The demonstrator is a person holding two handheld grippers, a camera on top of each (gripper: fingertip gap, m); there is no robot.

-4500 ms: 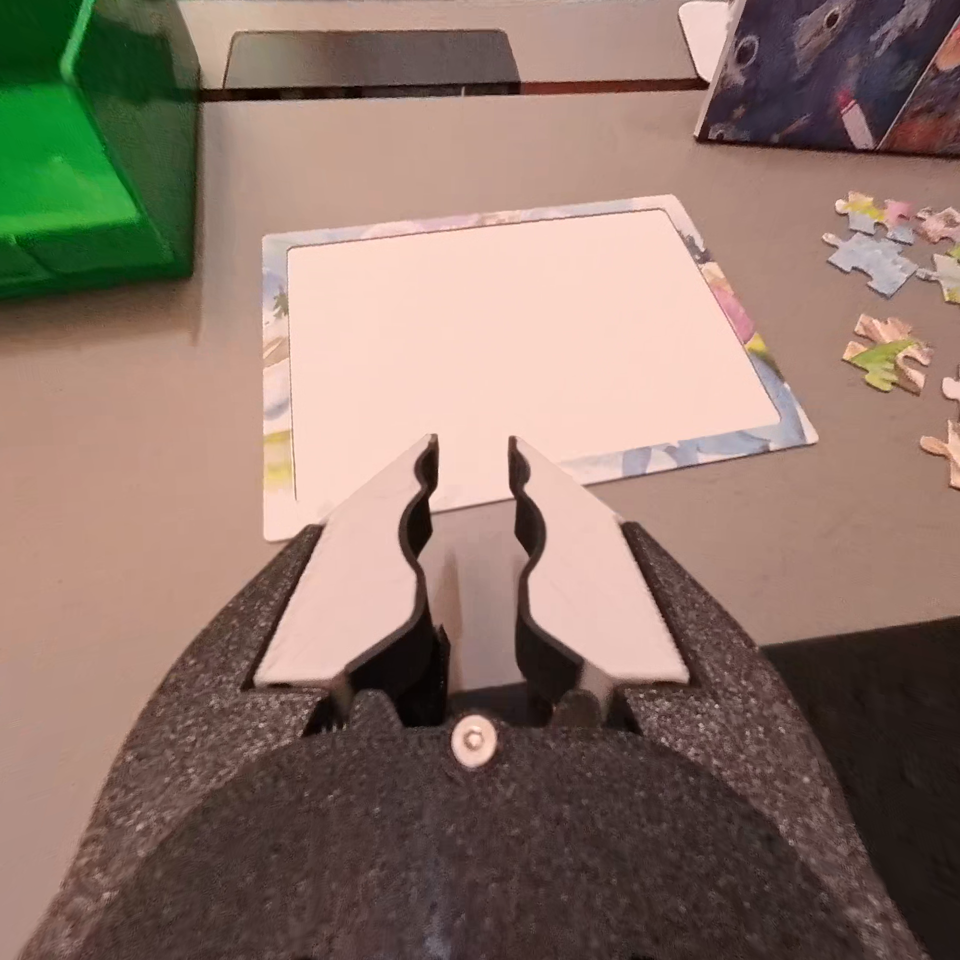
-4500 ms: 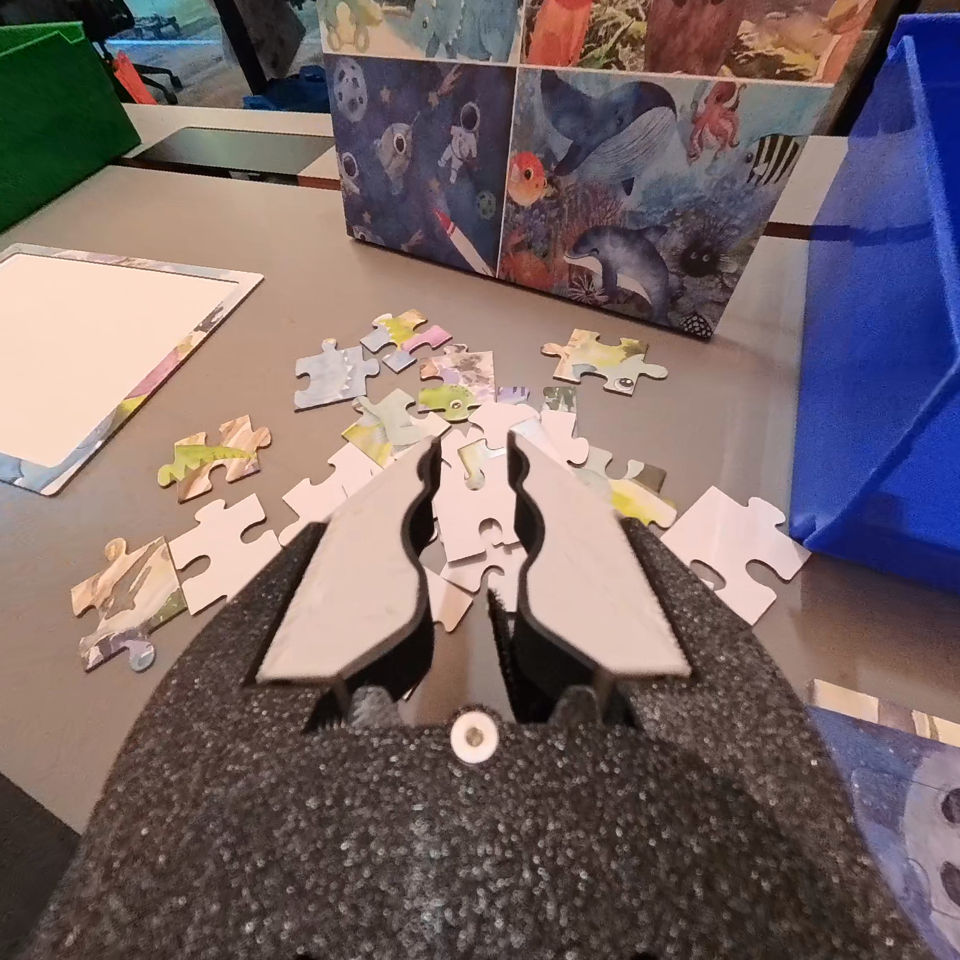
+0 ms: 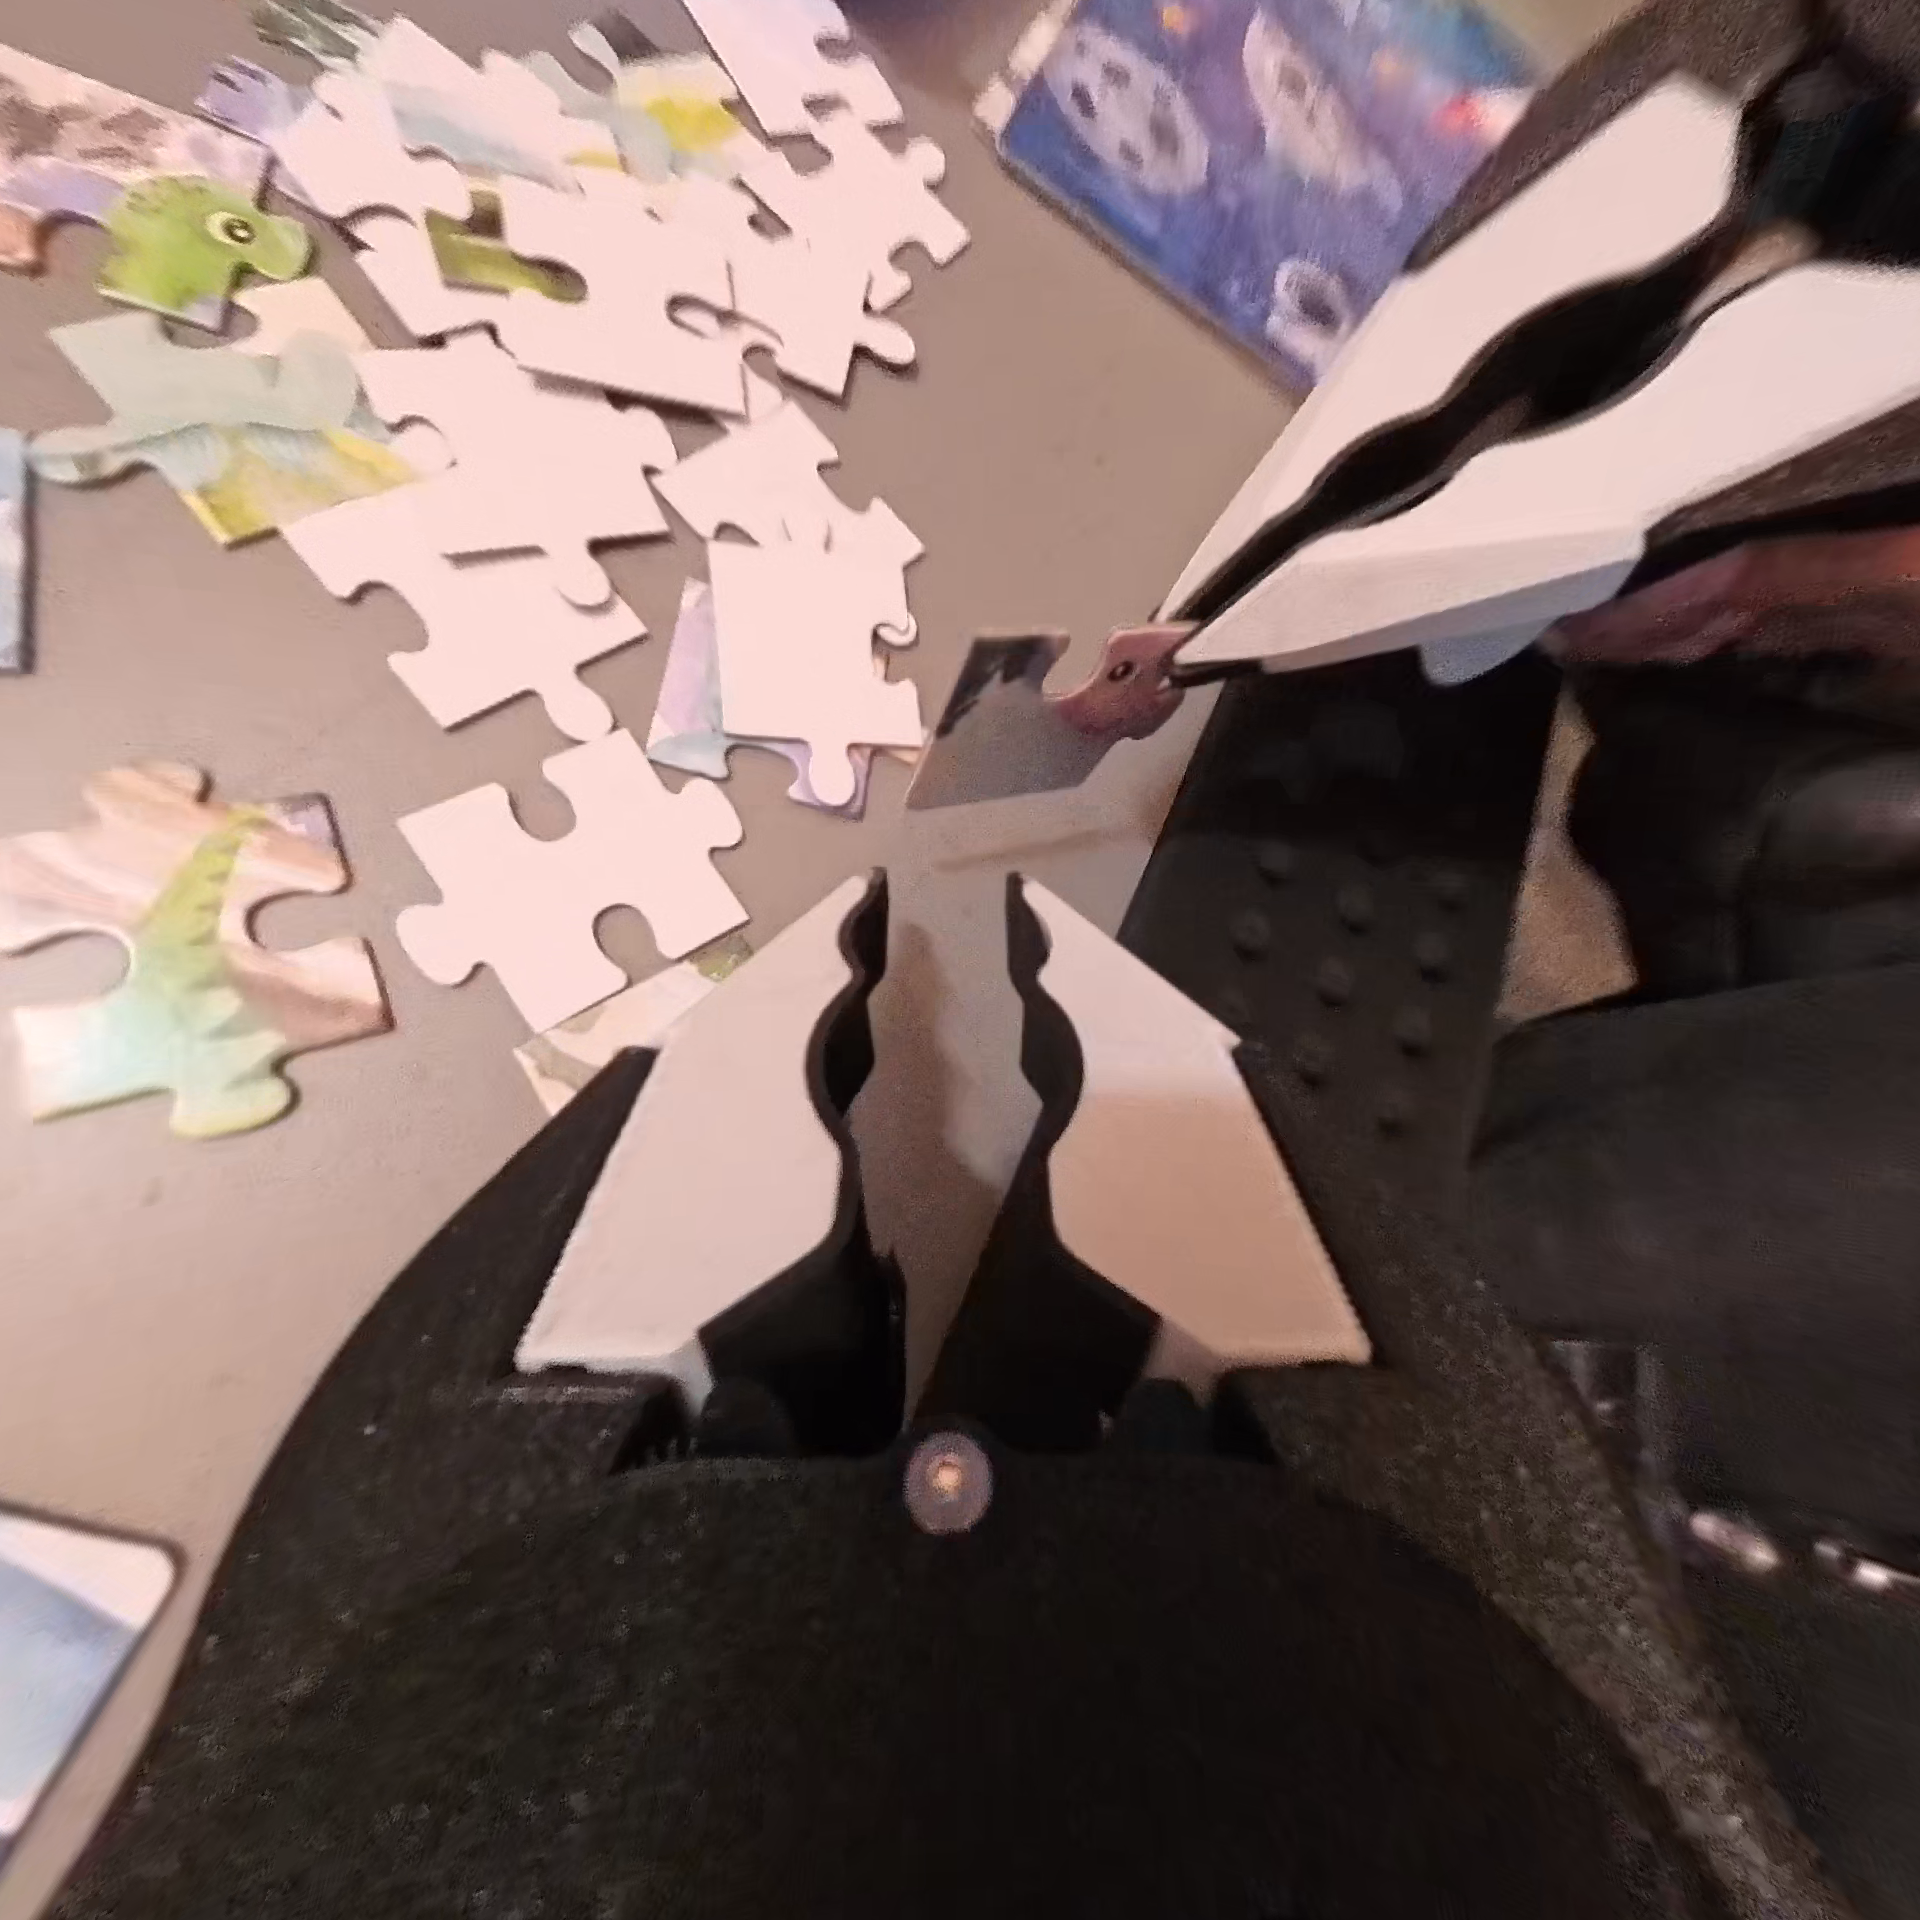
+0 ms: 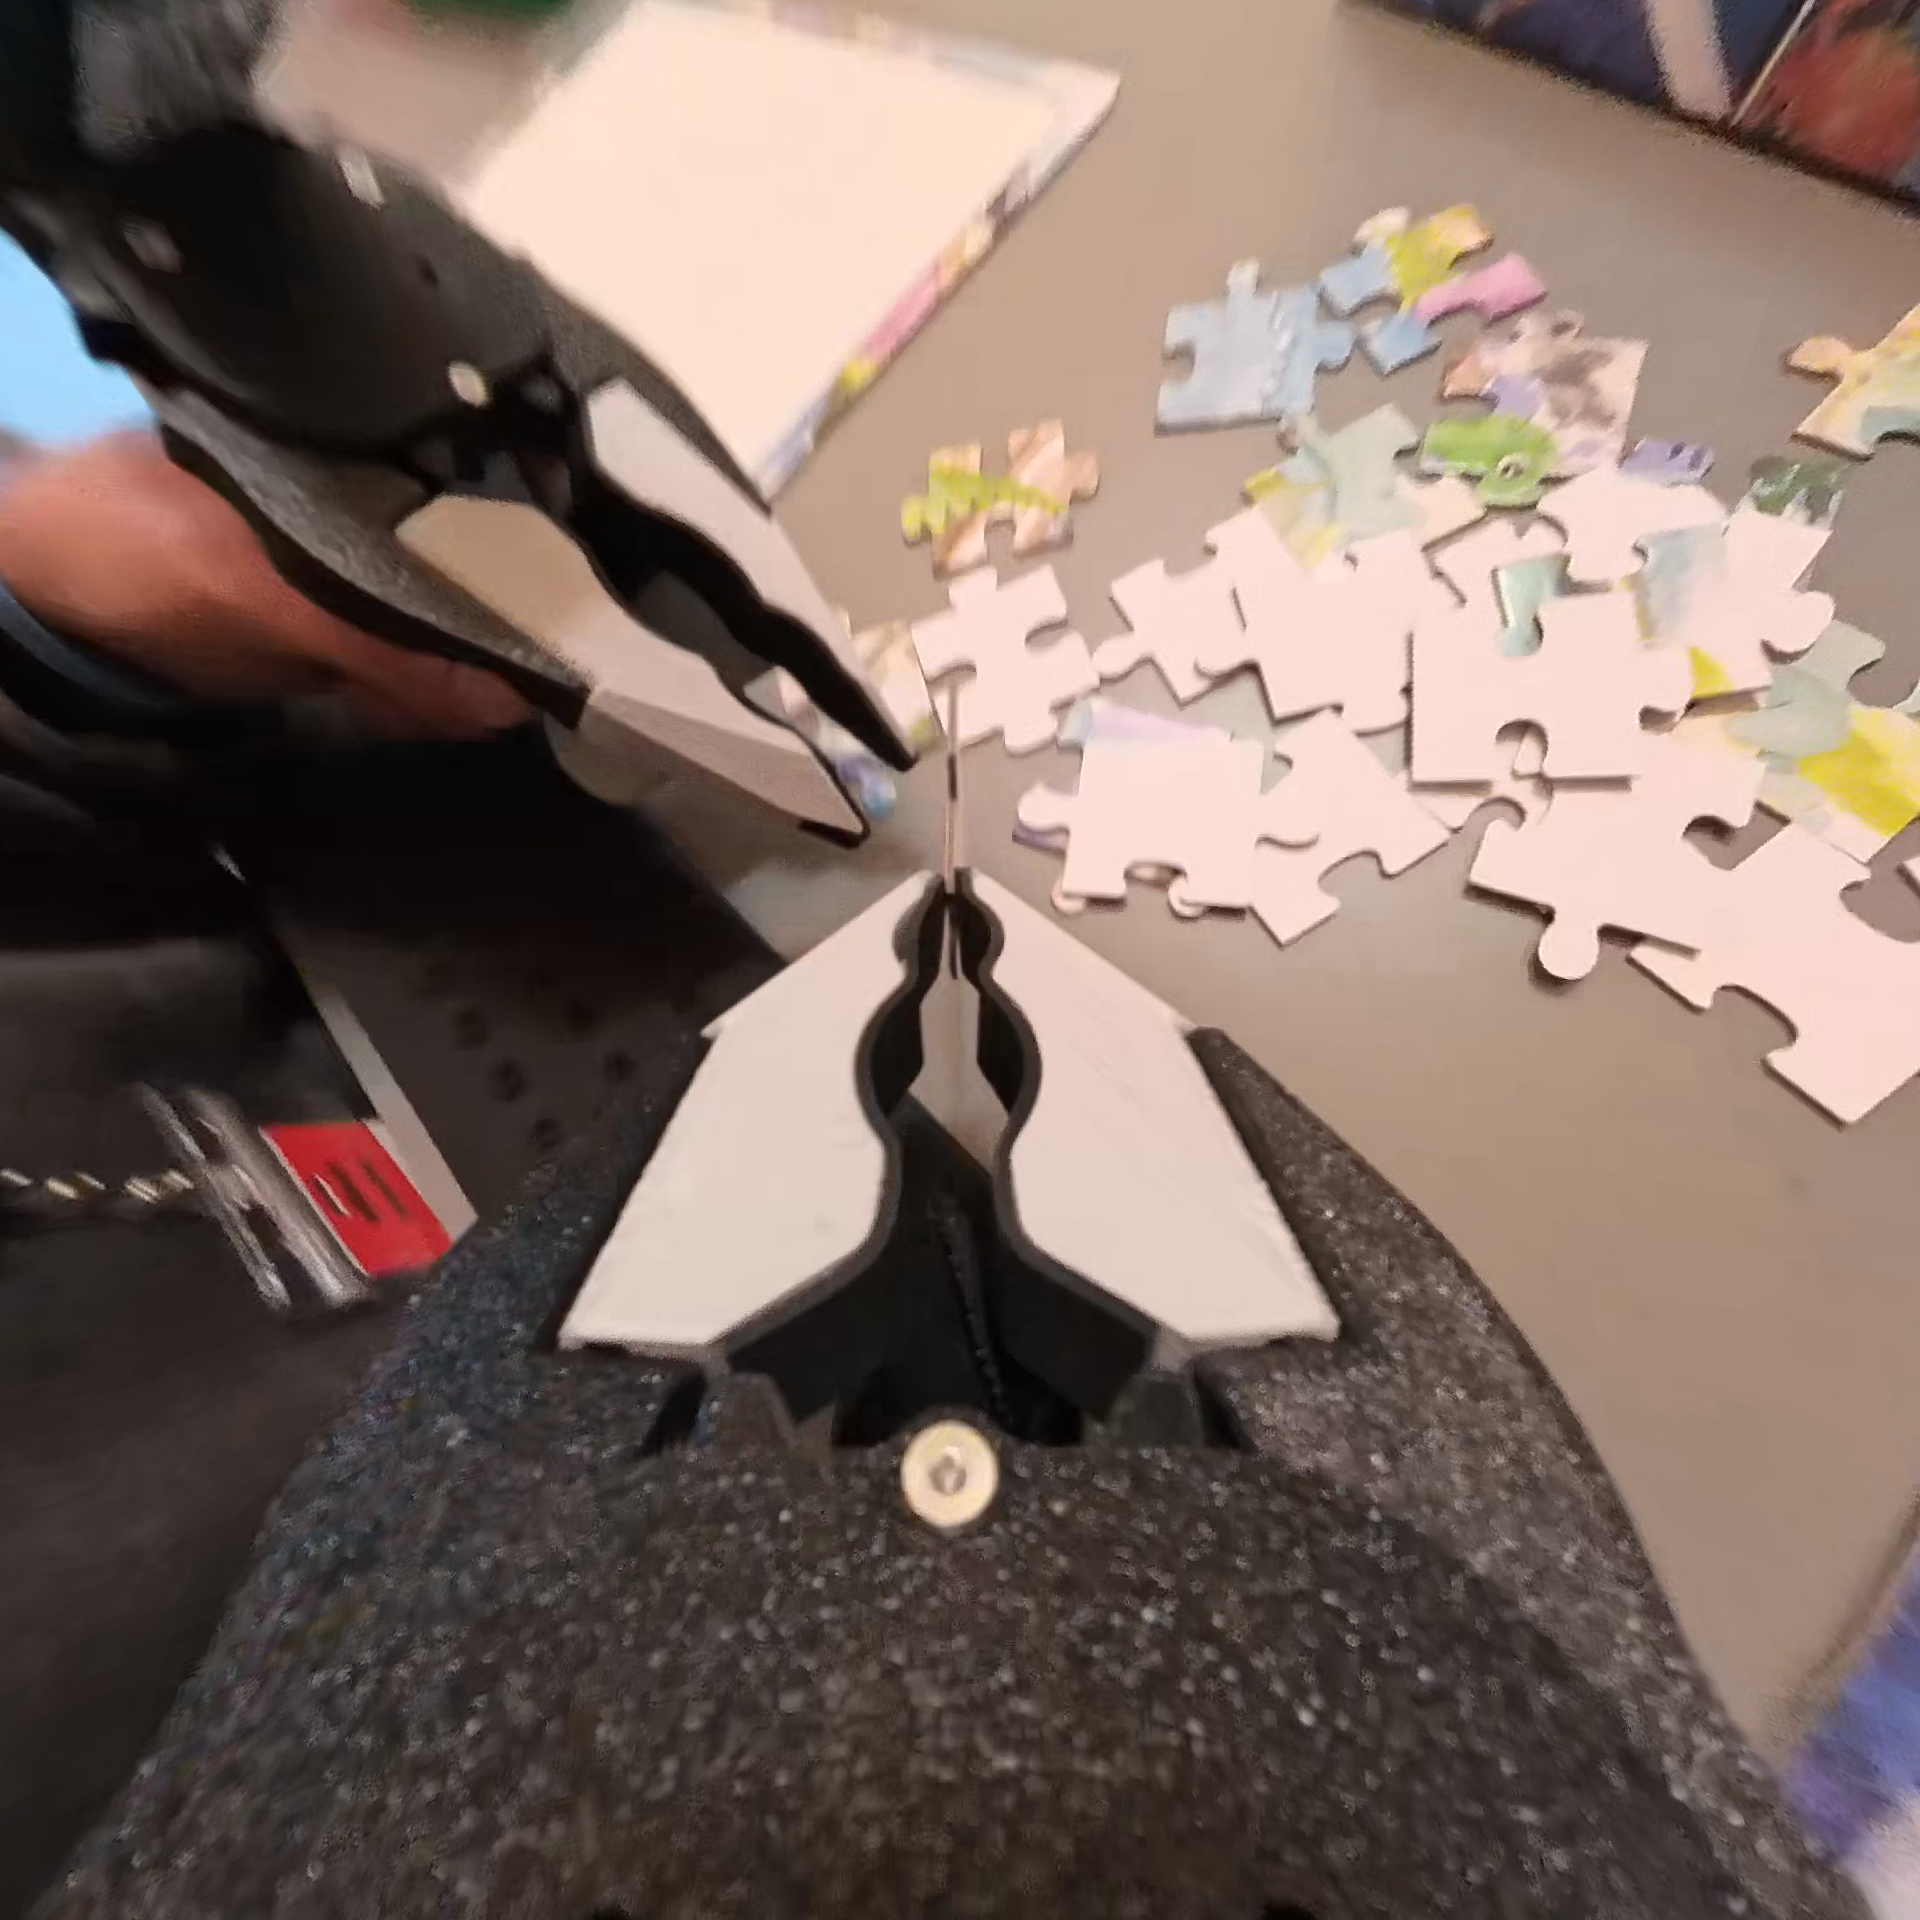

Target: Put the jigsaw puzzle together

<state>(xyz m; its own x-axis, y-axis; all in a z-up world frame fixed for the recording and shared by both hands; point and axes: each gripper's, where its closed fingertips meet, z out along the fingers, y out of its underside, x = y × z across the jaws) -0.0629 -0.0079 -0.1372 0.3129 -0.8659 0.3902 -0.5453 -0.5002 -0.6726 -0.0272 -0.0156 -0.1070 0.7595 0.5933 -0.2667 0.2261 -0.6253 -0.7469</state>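
Puzzle piece (image 3: pixel 1003 727), thin flat card with a purple knob, hangs above the grey table (image 3: pixel 156 1278), pinched by that knob in the right gripper (image 3: pixel 1195 660), whose pale fingers (image 4: pixel 1081 1143) clamp it edge-on. Just beside it the left gripper (image 3: pixel 948 883) stands parted, gripping nothing. Loose pieces (image 4: pixel 1351 748) (mostly white-backed, some overlapping) crowd the table behind; the white-centred frame board (image 4: pixel 769 208) lies farther off.
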